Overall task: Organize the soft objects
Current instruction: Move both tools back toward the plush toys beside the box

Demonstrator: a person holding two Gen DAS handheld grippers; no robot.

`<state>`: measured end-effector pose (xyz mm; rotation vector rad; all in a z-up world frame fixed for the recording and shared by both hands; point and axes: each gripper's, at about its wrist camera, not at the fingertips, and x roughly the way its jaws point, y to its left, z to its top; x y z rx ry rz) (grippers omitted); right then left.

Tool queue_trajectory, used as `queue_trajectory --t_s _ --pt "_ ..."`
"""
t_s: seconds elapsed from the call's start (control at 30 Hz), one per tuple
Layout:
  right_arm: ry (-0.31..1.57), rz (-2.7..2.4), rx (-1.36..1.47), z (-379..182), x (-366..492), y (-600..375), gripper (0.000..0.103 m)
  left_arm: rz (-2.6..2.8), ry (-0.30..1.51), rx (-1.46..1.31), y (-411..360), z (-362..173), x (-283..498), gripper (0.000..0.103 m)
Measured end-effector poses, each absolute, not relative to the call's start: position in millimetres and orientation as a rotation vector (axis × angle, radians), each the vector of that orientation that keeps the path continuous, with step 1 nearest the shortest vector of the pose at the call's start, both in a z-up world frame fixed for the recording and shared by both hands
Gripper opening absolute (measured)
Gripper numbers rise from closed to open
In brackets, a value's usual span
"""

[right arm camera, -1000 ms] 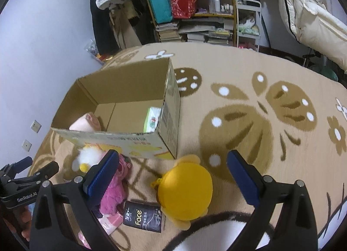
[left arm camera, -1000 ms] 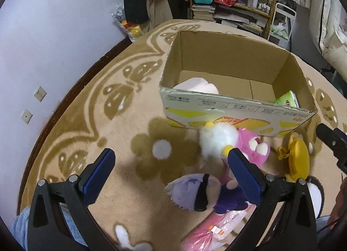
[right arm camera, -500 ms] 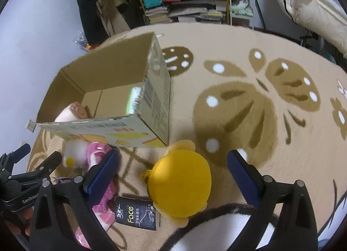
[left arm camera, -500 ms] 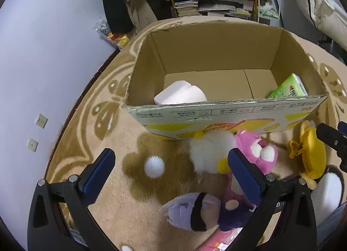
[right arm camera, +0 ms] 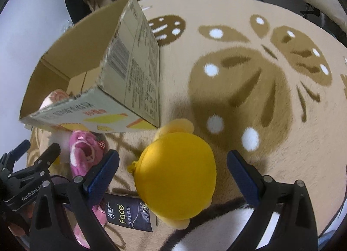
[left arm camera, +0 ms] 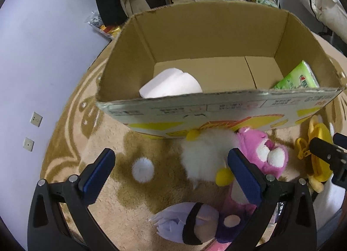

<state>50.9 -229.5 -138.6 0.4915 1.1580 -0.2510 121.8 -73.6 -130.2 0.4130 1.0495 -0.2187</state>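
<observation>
With both my left fingers (left arm camera: 171, 170) and right fingers (right arm camera: 173, 168) spread empty, the round yellow plush toy (right arm camera: 176, 175) could squash and slip sideways against the open cardboard box (right arm camera: 132, 73).

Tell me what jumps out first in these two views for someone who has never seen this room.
The big open cardboard box on the patterned rug dominates, with a white roll and a green tissue pack inside. In front of it lie a fluffy white toy and a pink plush. A bright yellow plush sits between the open right tongs, beside the box's corner.
</observation>
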Motion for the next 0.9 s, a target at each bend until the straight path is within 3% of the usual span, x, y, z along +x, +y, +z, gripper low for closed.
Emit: queue_trajectory --t_s 0.1,0.2,0.47,0.67,0.7,0.73,0.9 --pt "1.189 -0.244 0.475 -144.3 53.9 -225.8 0.101 -0.195 1.049 0.455 -75.8 -138.6 123.6 0.103" --pt "1.238 -0.245 0.431 -150.3 56.9 -220.8 0.088 -0.192 1.047 0.457 -76.2 -144.0 126.6 0.103" --pt "1.271 -0.236 0.404 -155.6 59.8 -215.8 0.082 -0.224 0.974 0.49 -78.6 -147.1 126.7 0.101" --pt "1.275 -0.236 0.408 -156.2 61.0 -214.2 0.082 -0.328 1.009 0.429 -80.9 -146.2 124.0 0.053" --pt "1.276 -0.235 0.407 -156.2 62.2 -214.2 0.082 -0.364 1.026 0.406 -80.7 -146.1 123.9 0.037" --pt "1.276 -0.234 0.407 -156.7 63.3 -214.8 0.081 -0.385 1.042 0.384 -80.9 -146.2 124.1 0.029" --pt "1.265 -0.224 0.395 -152.6 63.4 -214.4 0.075 -0.405 1.047 0.371 -77.0 -142.0 124.0 0.016"
